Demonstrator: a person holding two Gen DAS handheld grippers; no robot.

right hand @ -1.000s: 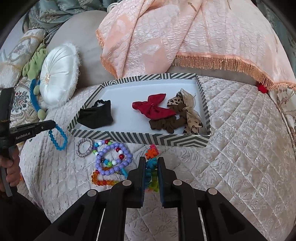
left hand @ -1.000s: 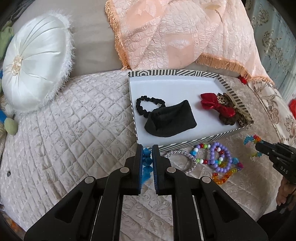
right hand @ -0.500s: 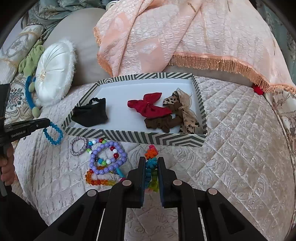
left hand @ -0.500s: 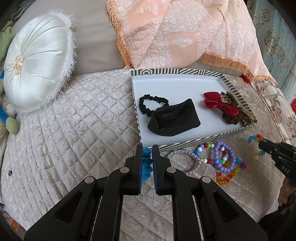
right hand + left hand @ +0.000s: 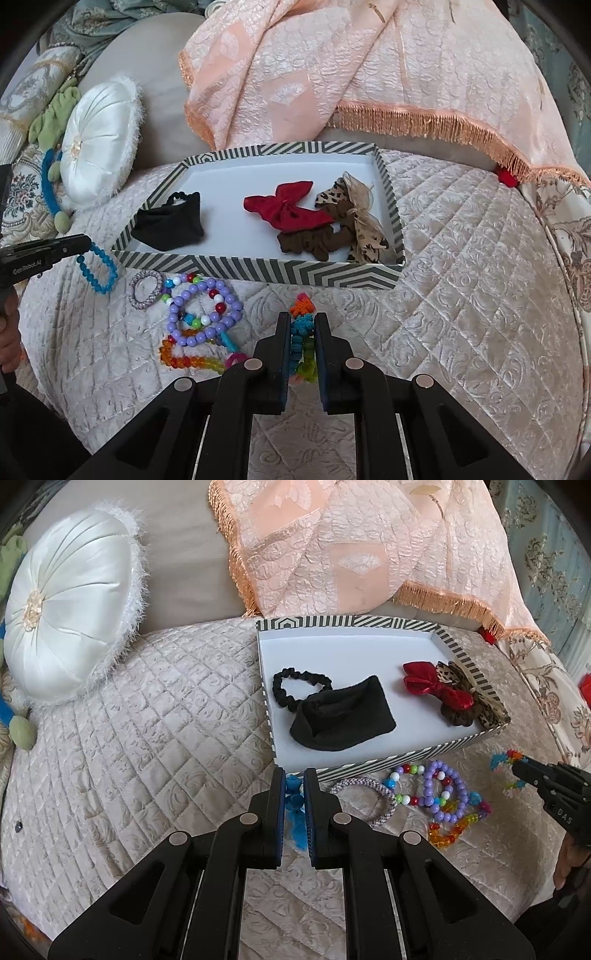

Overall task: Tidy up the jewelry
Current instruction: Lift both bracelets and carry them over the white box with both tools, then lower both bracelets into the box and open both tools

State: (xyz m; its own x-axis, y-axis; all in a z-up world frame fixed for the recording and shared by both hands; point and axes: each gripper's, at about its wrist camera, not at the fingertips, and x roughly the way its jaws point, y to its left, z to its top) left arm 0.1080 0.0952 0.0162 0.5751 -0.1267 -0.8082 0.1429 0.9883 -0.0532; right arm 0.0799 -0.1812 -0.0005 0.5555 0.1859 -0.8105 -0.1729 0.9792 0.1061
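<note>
Both grippers are clamped: left gripper (image 5: 294, 790) on a blue bracelet (image 5: 96, 267), right gripper (image 5: 302, 334) on a multicolour knotted one (image 5: 301, 334). Both hang just short of the striped tray (image 5: 258, 269), with more bracelets (image 5: 201, 314) loose on the quilt (image 5: 461, 295). The risk, I'd say, is a dangling loop snagging the tray wall or slipping out. Readable text: "GenRobot.AI" and "DAS" on the grippers.

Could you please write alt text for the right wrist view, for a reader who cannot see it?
The right gripper is shut on a multicoloured braided bracelet above a quilted bedspread. Ahead sits a striped tray holding hair bows and a black pouch, with beaded bracelets lying before it. At left, the left gripper holds a blue bead bracelet.
</note>
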